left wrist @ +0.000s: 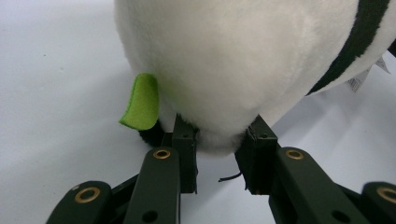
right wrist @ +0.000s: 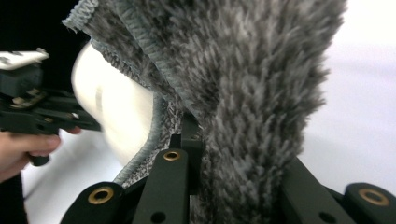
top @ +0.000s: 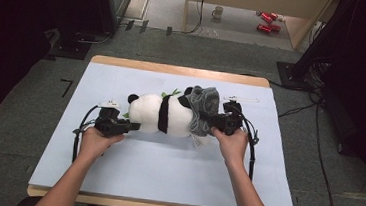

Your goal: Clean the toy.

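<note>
Panda pinched at its white end between nearly closed left jaws; grey fleece clamped in right jaws. Fleece could be tugged off, or plush lost from the shallow pinch.

The high view looks forward and down over the pale blue tabletop. Each gripper view sits close behind its own jaws; all share the black-and-white plush panda.

Grey carpet floor — wooden cabinet beyond, mug beneath.
</note>
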The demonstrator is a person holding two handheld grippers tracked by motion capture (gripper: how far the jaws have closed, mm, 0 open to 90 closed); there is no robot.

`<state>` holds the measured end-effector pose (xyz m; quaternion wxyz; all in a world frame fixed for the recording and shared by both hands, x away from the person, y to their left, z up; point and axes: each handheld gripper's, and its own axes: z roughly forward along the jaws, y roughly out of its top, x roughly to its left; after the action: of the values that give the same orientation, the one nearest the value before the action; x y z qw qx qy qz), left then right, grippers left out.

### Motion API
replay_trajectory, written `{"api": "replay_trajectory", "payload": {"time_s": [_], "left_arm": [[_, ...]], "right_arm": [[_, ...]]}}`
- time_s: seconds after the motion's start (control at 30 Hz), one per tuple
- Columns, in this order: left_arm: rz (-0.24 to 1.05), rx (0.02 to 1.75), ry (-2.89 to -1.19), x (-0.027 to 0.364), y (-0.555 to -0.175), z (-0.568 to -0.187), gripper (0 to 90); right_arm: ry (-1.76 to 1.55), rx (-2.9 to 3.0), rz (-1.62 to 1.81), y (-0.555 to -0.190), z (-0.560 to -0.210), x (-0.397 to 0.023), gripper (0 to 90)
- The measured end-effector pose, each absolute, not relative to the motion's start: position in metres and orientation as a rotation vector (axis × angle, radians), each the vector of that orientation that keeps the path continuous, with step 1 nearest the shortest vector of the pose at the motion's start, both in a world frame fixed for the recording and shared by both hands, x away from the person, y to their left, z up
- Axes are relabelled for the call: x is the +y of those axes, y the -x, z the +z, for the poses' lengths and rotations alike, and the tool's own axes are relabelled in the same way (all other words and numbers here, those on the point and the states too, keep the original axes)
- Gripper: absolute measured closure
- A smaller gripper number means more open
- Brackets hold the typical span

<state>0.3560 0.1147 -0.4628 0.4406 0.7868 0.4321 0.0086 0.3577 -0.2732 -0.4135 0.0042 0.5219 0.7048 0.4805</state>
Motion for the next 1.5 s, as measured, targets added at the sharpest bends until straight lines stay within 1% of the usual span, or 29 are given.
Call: {"api": "replay_trajectory", "payload": {"time_s": [0.13,0.33,0.63,0.77,0.9,1.13,1.33,1.5], "left_arm": [[0.011,1.074,-1.955,0.115,-0.357,-0.463,71.3],[0.006,1.073,-1.95,0.116,-0.357,-0.464,71.2],[0.006,1.069,-1.952,0.116,-0.357,-0.464,70.9],[0.002,1.07,-1.952,0.117,-0.358,-0.463,70.7],[-0.002,1.072,-1.949,0.117,-0.359,-0.463,70.6],[0.002,1.07,-1.957,0.117,-0.358,-0.463,70.5],[0.002,1.071,-1.954,0.117,-0.358,-0.463,70.3],[0.005,1.069,-1.953,0.117,-0.358,-0.463,70.2]], "right_arm": [[-1.683,2.208,1.538,-0.359,-0.424,-0.276,78.7],[-1.711,2.229,1.475,-0.362,-0.437,-0.276,78.7],[-1.827,2.31,1.332,-0.37,-0.467,-0.272,78.7],[-1.826,2.341,1.244,-0.373,-0.472,-0.271,78.6],[-1.829,2.296,1.269,-0.371,-0.46,-0.283,78.6],[-1.786,2.204,1.394,-0.362,-0.427,-0.301,78.6],[-1.696,2.167,1.48,-0.356,-0.394,-0.302,78.7],[-1.638,2.165,1.535,-0.351,-0.377,-0.296,78.6]]}}
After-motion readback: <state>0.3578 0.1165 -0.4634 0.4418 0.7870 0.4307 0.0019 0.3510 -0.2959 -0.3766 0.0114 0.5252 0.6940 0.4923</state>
